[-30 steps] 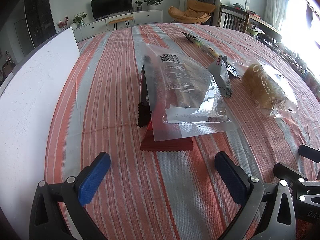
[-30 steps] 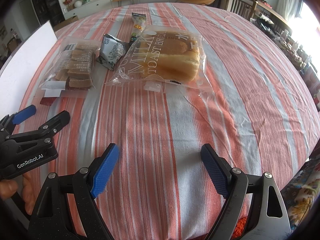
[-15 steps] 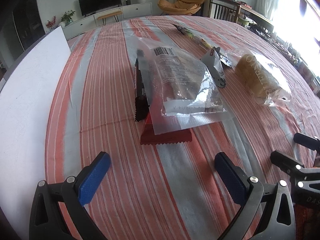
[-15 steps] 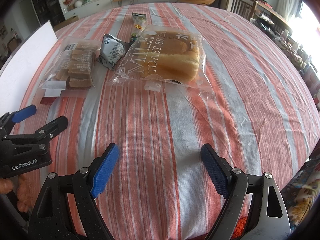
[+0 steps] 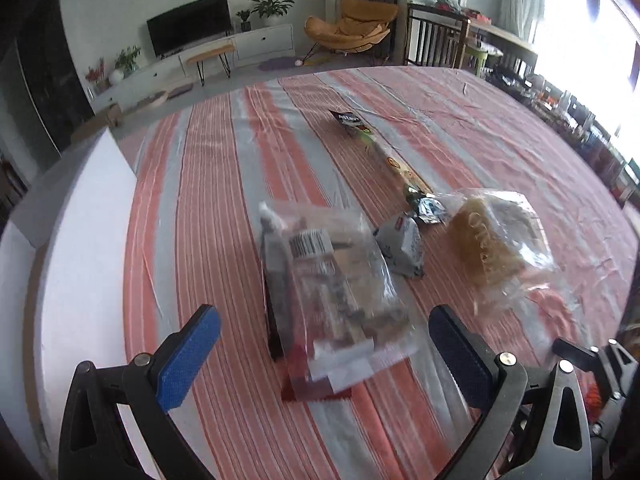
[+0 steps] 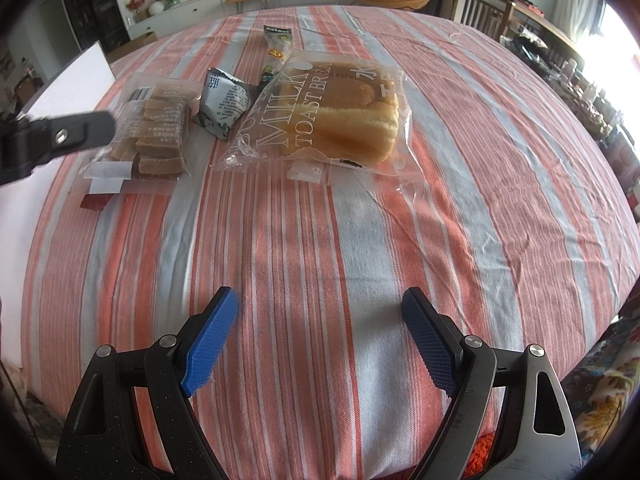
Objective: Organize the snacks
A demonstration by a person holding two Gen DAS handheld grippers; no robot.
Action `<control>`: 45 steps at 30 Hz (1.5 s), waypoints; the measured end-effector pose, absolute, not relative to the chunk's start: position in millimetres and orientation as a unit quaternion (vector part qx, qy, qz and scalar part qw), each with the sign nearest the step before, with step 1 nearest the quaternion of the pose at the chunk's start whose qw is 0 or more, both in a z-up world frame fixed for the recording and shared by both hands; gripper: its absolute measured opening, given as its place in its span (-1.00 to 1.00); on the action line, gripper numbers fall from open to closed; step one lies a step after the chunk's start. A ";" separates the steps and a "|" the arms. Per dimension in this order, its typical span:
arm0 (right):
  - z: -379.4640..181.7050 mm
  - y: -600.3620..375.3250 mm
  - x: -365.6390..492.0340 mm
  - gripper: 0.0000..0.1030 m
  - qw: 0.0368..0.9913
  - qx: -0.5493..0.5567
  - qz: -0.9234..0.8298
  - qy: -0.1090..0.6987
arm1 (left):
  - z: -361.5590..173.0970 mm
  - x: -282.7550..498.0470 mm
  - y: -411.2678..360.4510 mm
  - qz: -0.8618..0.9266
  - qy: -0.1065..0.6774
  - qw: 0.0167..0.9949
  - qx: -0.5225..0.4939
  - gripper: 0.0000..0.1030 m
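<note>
Snacks lie on the striped tablecloth (image 6: pixel 360 220). A clear bag of brown biscuit bars (image 5: pixel 340 292) (image 6: pixel 156 128) lies on a red wrapper (image 5: pixel 312 390) and beside a dark bar (image 5: pixel 274 280). A small grey packet (image 5: pixel 402 250) (image 6: pixel 224 102), a long green stick pack (image 5: pixel 376 148) (image 6: pixel 278 46) and a milk toast bread bag (image 5: pixel 486 248) (image 6: pixel 336 112) lie to its right. My left gripper (image 5: pixel 324 356) is open and empty, raised just before the biscuit bag. My right gripper (image 6: pixel 320 344) is open and empty, well short of the bread.
A white board (image 5: pixel 76 248) (image 6: pixel 76 76) stands along the table's left edge. The left gripper's body (image 6: pixel 52 136) shows at the left of the right wrist view. Chairs and cluttered shelves stand beyond the far and right edges.
My left gripper has risen and moved forward toward the biscuit bag, its view tilting up. In the right wrist view it climbed from the lower left to mid-left. The right gripper barely moved.
</note>
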State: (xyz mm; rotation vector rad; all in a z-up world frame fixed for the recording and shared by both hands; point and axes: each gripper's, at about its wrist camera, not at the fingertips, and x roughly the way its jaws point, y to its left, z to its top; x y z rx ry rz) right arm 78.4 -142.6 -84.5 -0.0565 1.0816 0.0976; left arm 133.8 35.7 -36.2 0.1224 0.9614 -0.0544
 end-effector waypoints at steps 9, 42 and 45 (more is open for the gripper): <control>-84.6 -142.4 78.4 0.68 0.856 -0.027 0.046 0.514 | -77.4 193.0 -3.6 0.030 0.502 0.850 0.157 0.91; -85.4 -141.6 80.2 0.69 0.856 -0.026 0.044 0.515 | -60.6 141.5 119.0 0.034 0.504 0.863 0.003 -0.80; -85.4 -141.6 80.2 0.69 0.856 -0.026 0.044 0.515 | -68.9 141.8 113.6 0.033 0.506 0.862 0.015 -0.76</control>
